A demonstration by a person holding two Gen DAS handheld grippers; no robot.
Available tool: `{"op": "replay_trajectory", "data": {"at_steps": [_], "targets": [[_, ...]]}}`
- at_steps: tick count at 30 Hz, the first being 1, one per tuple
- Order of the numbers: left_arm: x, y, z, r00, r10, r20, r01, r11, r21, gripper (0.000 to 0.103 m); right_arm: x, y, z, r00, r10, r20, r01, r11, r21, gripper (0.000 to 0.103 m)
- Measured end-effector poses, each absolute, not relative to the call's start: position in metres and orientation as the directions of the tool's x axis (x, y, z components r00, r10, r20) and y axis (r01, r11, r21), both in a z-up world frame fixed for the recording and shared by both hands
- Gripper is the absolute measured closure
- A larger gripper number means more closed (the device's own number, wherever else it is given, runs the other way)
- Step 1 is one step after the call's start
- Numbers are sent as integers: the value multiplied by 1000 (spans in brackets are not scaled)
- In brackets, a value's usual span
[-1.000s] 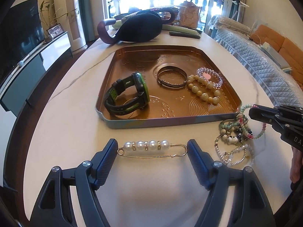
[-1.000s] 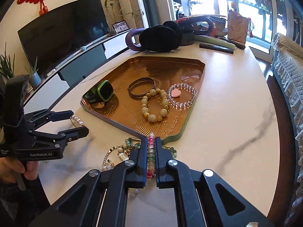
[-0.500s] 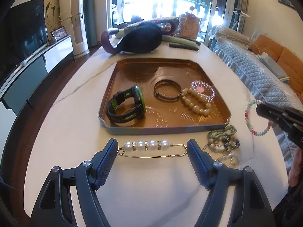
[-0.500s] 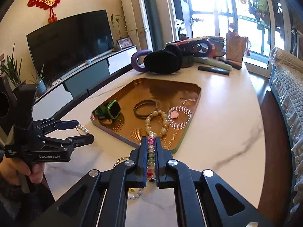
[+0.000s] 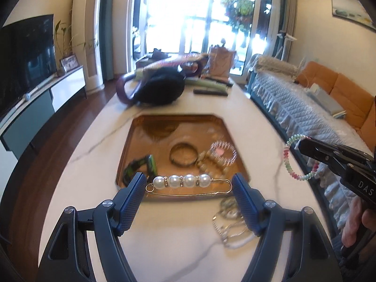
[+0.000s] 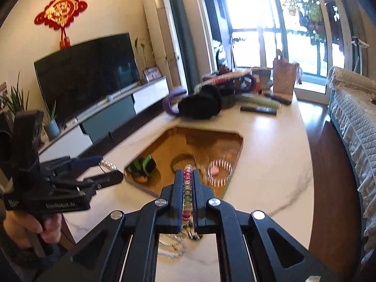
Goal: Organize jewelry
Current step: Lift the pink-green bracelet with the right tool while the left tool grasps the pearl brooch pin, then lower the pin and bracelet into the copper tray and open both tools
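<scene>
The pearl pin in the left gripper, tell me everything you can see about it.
The pearl pin is a gold-coloured wire safety pin carrying four white pearls with small sparkly spacers between them. It lies level, spanning the left gripper, its looped end against one blue ridged finger pad and its clasp end against the other. It is held up in front of the copper tray, touching nothing else.

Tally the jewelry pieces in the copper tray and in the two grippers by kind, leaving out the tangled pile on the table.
Beaded bracelets: 3 (cream beads and clear beads with pink charm in the tray; pastel bracelet in the right gripper)
Bangles: 1
Watches: 1
Pearl pins: 1, in the left gripper
Total: 6
</scene>
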State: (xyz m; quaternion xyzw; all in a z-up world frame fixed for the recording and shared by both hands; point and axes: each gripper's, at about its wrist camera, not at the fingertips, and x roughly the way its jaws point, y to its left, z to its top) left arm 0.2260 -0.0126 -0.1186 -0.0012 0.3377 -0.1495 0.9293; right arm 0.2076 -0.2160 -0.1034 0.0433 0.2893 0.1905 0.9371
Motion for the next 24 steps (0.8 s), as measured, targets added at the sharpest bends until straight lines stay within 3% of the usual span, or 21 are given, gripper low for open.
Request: {"op": "replay_trajectory", "data": {"at_steps": [14, 19, 24], "targets": [[237, -34, -55, 794, -320, -517, 322, 943, -89, 28, 219, -194, -34, 804, 421, -420, -369, 907, 203, 97], [249, -29, -63, 789, -343, -509, 315, 938, -144, 28, 235, -188, -49, 792, 431, -432, -367, 902, 228, 97], [274, -25, -93, 756, -348, -554, 295, 937, -186, 28, 262, -186, -88, 751, 429, -503, -349, 903, 249, 97]]}}
